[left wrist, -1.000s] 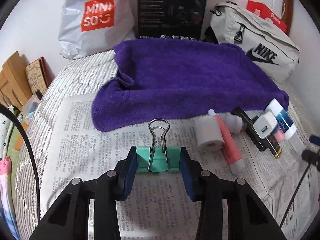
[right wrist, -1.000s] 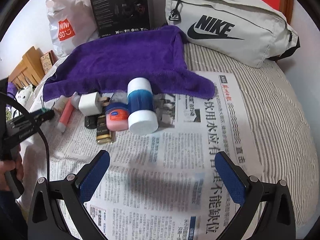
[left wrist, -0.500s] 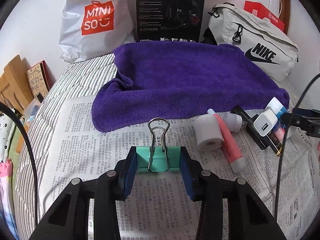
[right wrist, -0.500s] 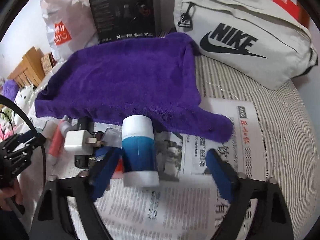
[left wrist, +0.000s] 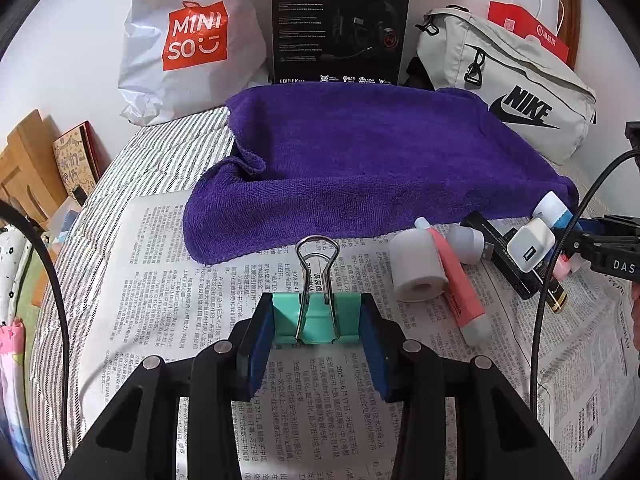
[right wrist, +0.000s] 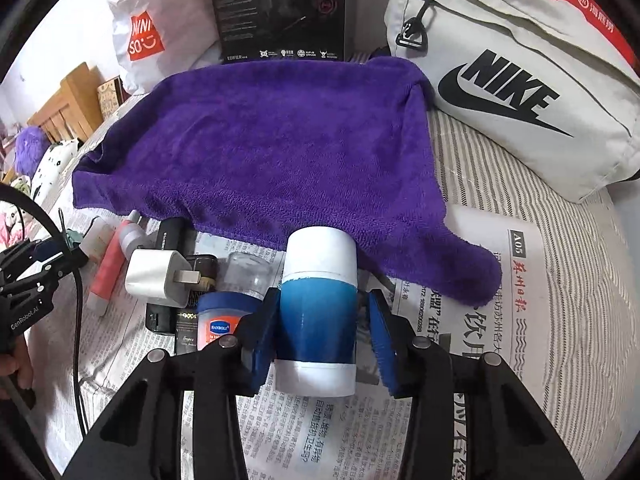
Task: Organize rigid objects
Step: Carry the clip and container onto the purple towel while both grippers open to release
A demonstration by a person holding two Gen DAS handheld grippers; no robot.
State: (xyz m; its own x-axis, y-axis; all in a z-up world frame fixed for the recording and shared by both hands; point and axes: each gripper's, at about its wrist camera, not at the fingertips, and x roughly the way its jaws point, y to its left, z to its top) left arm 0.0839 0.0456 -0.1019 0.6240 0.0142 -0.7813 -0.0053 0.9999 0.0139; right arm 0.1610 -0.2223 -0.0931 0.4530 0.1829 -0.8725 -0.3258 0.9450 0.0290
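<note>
A teal binder clip [left wrist: 316, 317] with silver wire handles sits upright, pinched at both sides. A blue bottle [right wrist: 318, 320] with white ends lies on newspaper. Beside it lie a white charger plug [right wrist: 158, 276], a small blue-lidded jar [right wrist: 220, 322] and a pink tube [left wrist: 456, 292]

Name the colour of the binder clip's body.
Mint green binder clip, with silver wire handles; clearest in the left wrist view.

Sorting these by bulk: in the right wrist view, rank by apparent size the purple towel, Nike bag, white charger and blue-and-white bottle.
1. purple towel
2. Nike bag
3. blue-and-white bottle, though nearness to the camera inflates it
4. white charger
</note>
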